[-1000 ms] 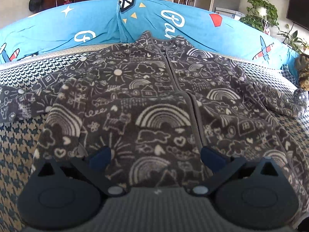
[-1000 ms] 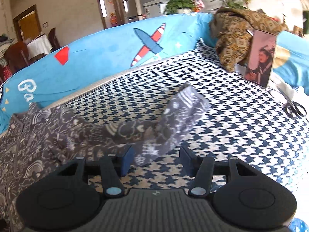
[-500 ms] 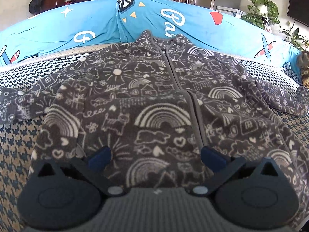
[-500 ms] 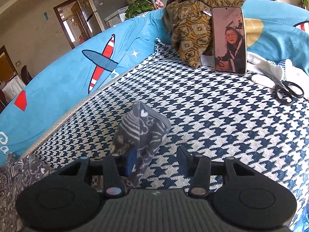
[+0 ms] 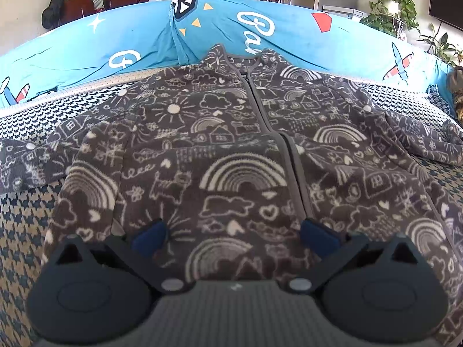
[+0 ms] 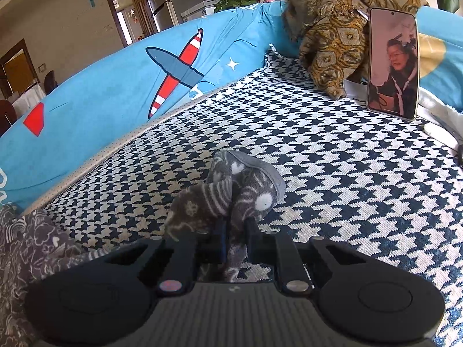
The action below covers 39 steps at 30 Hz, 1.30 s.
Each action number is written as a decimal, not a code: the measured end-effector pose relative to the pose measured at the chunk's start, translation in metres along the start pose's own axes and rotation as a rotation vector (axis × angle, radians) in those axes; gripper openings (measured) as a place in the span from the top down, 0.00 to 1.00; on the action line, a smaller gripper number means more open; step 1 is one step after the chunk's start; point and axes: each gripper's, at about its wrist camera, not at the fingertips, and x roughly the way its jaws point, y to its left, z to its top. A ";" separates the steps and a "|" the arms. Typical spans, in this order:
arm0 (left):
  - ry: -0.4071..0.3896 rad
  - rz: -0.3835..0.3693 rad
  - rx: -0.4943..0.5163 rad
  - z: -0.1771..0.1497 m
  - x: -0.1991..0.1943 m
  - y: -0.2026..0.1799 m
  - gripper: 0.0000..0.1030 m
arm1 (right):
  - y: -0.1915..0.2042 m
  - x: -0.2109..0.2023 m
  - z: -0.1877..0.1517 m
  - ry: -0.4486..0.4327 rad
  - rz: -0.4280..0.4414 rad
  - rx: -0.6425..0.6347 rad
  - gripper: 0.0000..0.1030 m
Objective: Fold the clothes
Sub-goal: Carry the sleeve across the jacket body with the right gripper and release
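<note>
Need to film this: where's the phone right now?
In the right wrist view, the phone stands upright at upper right on the houndstooth cover, leaning against the brown patterned cloth.

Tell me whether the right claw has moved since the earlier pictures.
Yes. The right claw has travelled along the jacket sleeve to its cuff, toward the propped phone, which now looms larger. Its jaws have just been closing and now pinch the sleeve.

- The jacket (image 5: 231,150) ahead of the left hand-held gripper (image 5: 233,235) is soft, fuzzy matt fleece.
- Its sleeve (image 6: 231,193), pinched in the right hand-held gripper (image 6: 235,234), has the same nap.
- The bed cover (image 6: 332,159) is coarse woven cloth.
- The blue cushion (image 6: 115,86) beyond is smooth fabric.
- The phone (image 6: 393,63) has a glossy screen.
- Both gripper bodies are matt black plastic.
</note>
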 end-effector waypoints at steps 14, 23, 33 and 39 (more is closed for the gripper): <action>-0.003 -0.003 0.009 0.000 -0.001 0.000 0.00 | 0.005 -0.131 -0.019 -0.235 -0.251 0.029 0.92; -0.011 -0.010 0.017 -0.005 -0.009 0.001 0.00 | -0.008 -0.157 -0.051 -0.147 -0.122 0.129 0.90; -0.029 -0.014 -0.031 -0.010 -0.024 0.012 0.00 | 0.036 -0.133 -0.064 -0.042 0.065 0.007 0.82; -0.031 -0.010 -0.052 -0.010 -0.029 0.017 0.00 | 0.065 -0.127 -0.075 0.008 0.156 -0.035 0.71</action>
